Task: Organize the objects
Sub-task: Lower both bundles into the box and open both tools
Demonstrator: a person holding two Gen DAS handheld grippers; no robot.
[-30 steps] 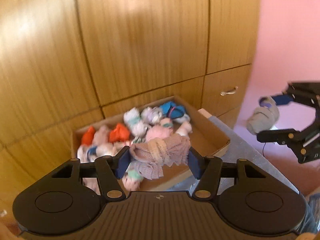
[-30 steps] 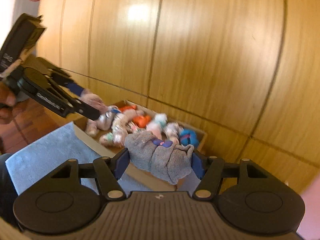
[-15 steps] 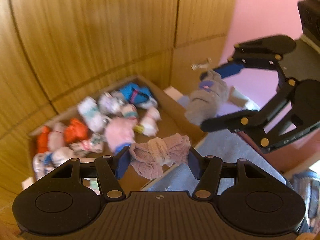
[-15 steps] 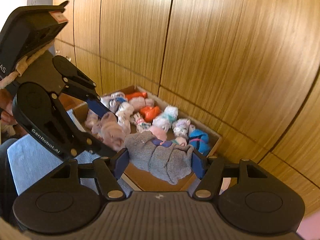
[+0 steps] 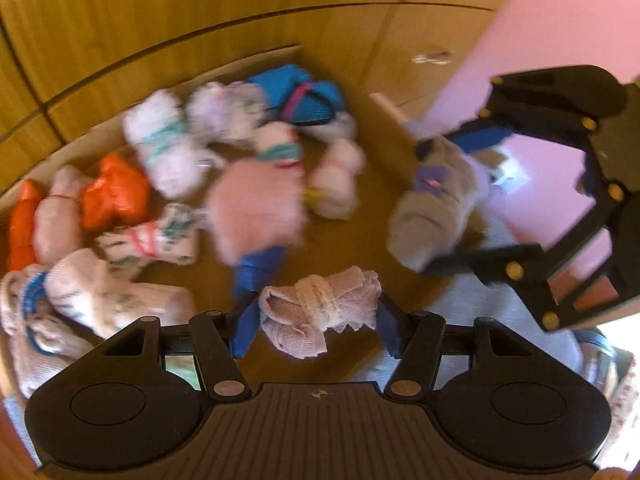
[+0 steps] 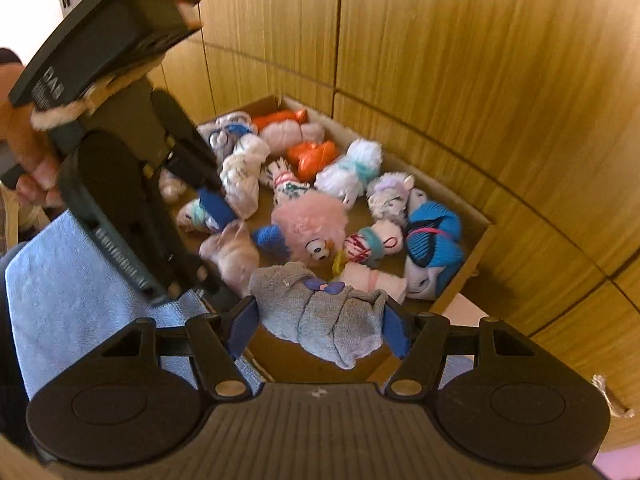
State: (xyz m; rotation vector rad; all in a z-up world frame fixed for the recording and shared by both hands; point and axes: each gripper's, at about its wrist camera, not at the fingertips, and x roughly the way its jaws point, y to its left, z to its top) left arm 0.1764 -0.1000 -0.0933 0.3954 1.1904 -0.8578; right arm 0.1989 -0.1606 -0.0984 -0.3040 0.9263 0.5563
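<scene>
My left gripper [image 5: 316, 320] is shut on a rolled pale pink sock bundle [image 5: 320, 312] and holds it over the near edge of the cardboard box [image 5: 360, 248]. My right gripper [image 6: 320, 320] is shut on a rolled grey sock bundle [image 6: 320, 312] above the box's near edge [image 6: 280, 356]. The box holds several rolled sock bundles: orange [image 6: 312, 154], blue [image 6: 432, 236], fluffy pink [image 6: 310, 224], white. Each gripper shows in the other's view: the right one with the grey bundle [image 5: 436, 212], the left one with the pink bundle [image 6: 236, 252].
Wooden cupboard doors [image 6: 440, 60] stand right behind the box. A blue-grey towel [image 6: 72, 280] covers the surface in front of the box. A pink wall [image 5: 560, 40] and a drawer handle [image 5: 430, 57] lie to the right.
Both grippers have moved forward and tilted down over the box, and have come closer together. Each still holds its sock bundle.
</scene>
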